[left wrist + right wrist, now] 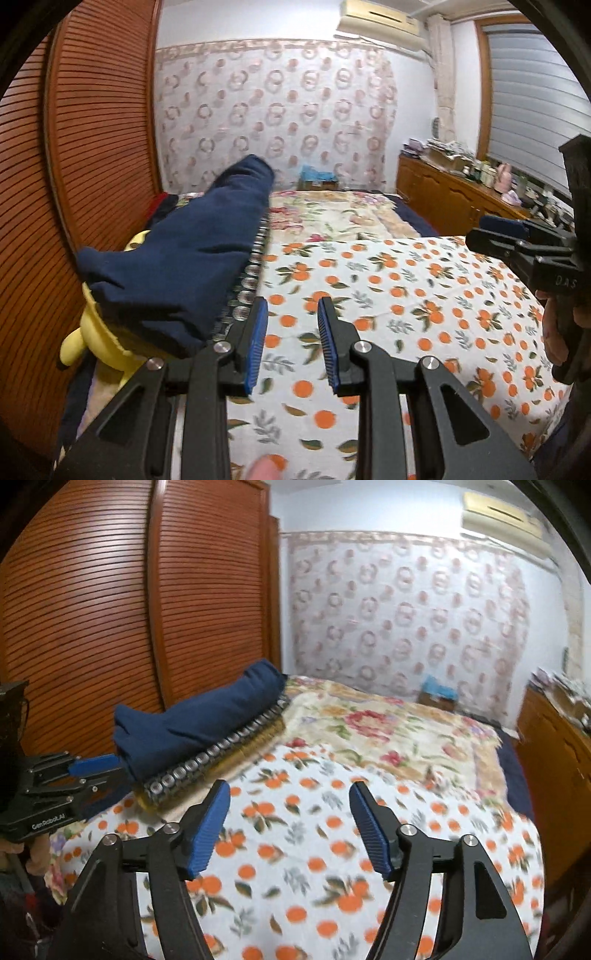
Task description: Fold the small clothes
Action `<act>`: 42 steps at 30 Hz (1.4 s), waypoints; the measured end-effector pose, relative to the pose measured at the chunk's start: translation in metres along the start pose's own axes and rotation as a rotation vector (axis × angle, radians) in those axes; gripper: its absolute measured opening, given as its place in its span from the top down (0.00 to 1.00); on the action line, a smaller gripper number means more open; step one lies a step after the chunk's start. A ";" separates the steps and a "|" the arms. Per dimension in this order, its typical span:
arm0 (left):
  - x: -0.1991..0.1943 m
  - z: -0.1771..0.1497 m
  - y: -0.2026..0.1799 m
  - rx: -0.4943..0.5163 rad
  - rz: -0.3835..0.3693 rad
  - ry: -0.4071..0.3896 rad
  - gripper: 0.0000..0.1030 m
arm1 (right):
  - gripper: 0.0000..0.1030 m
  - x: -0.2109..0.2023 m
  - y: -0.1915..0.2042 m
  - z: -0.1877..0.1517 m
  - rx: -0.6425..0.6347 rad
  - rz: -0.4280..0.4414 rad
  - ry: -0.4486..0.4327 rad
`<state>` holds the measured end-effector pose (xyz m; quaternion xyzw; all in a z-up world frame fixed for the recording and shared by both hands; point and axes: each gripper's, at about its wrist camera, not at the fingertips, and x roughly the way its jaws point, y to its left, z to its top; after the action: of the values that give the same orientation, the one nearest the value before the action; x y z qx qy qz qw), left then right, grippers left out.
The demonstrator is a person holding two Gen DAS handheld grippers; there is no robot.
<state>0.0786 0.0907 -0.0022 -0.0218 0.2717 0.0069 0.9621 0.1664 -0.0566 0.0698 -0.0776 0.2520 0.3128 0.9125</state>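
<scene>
I held my left gripper and right gripper with jaws apart and empty over the orange-printed white sheet, since the folded navy cloth garment lay parked beside the louvred wooden wardrobe, freeing the working space.

orange-print sheet, slatted wardrobe, yellow plush, air conditioner

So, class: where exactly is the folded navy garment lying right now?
The navy garment lies at the bed's left edge, atop a patterned folded stack, beside the wooden wardrobe, left of both grippers.
</scene>
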 end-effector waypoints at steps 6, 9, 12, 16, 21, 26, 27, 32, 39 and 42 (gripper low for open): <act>-0.004 0.000 -0.027 0.021 -0.006 -0.004 0.71 | 0.23 -0.038 -0.017 -0.029 0.065 -0.101 -0.009; -0.011 0.005 -0.036 0.020 -0.028 -0.025 0.65 | 0.23 -0.060 -0.024 -0.036 0.094 -0.137 -0.031; -0.021 0.010 -0.047 0.030 -0.029 -0.056 0.63 | 0.22 -0.085 -0.030 -0.038 0.108 -0.185 -0.066; -0.034 0.018 -0.056 0.031 -0.027 -0.084 0.61 | 0.22 -0.110 -0.036 -0.039 0.129 -0.224 -0.106; -0.042 0.024 -0.061 0.027 -0.033 -0.096 0.60 | 0.22 -0.131 -0.036 -0.038 0.131 -0.271 -0.133; -0.046 0.026 -0.064 0.035 -0.023 -0.104 0.59 | 0.22 -0.135 -0.040 -0.039 0.148 -0.290 -0.143; -0.047 0.026 -0.064 0.034 -0.023 -0.106 0.59 | 0.22 -0.135 -0.040 -0.040 0.151 -0.291 -0.143; -0.049 0.026 -0.065 0.029 -0.022 -0.112 0.59 | 0.22 -0.134 -0.039 -0.042 0.156 -0.299 -0.139; -0.051 0.025 -0.066 0.030 -0.016 -0.119 0.58 | 0.22 -0.135 -0.041 -0.042 0.155 -0.298 -0.139; -0.052 0.025 -0.066 0.029 -0.014 -0.120 0.58 | 0.22 -0.135 -0.042 -0.043 0.153 -0.306 -0.133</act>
<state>0.0489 0.0254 0.0486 -0.0091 0.2136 -0.0026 0.9769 0.0833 -0.1745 0.1006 -0.0248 0.1994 0.1548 0.9673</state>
